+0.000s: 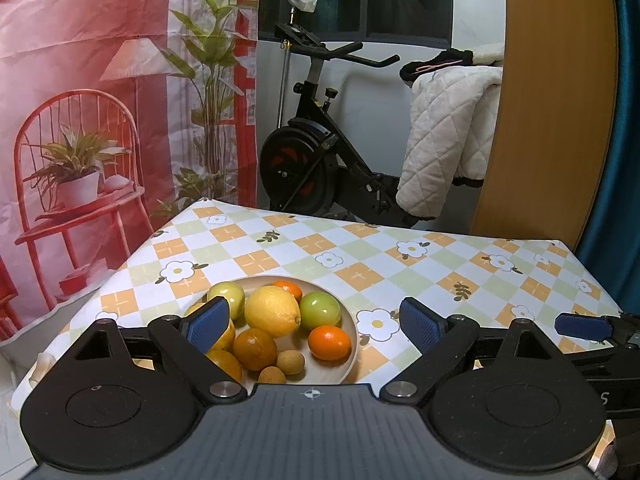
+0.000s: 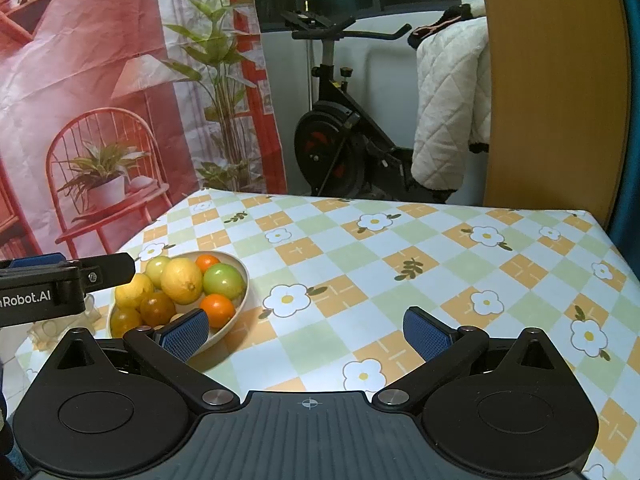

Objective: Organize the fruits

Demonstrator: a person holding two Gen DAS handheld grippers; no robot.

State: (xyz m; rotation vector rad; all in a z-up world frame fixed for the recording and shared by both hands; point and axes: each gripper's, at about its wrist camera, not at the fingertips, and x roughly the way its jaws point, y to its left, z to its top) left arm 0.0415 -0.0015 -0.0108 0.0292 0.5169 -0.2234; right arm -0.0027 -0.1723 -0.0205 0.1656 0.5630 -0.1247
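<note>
A beige plate [image 1: 352, 344] holds several fruits: a big yellow lemon [image 1: 273, 311], green apples [image 1: 320, 311], small oranges [image 1: 329, 342] and two small brown longans [image 1: 291, 361]. My left gripper [image 1: 314, 326] is open and empty, just in front of and over the plate. The plate [image 2: 240, 316] also shows at the left of the right wrist view, with the lemon [image 2: 182, 281]. My right gripper [image 2: 306, 334] is open and empty over bare tablecloth, to the right of the plate. The left gripper's finger [image 2: 108, 270] reaches in from the left.
The table wears a checked flower tablecloth [image 2: 400, 248]. Behind it stand an exercise bike [image 1: 316, 160], a quilted white blanket [image 1: 444, 136], a wooden panel [image 1: 552, 100] and a red printed backdrop [image 1: 100, 100]. The right gripper's finger [image 1: 584, 326] shows at the right.
</note>
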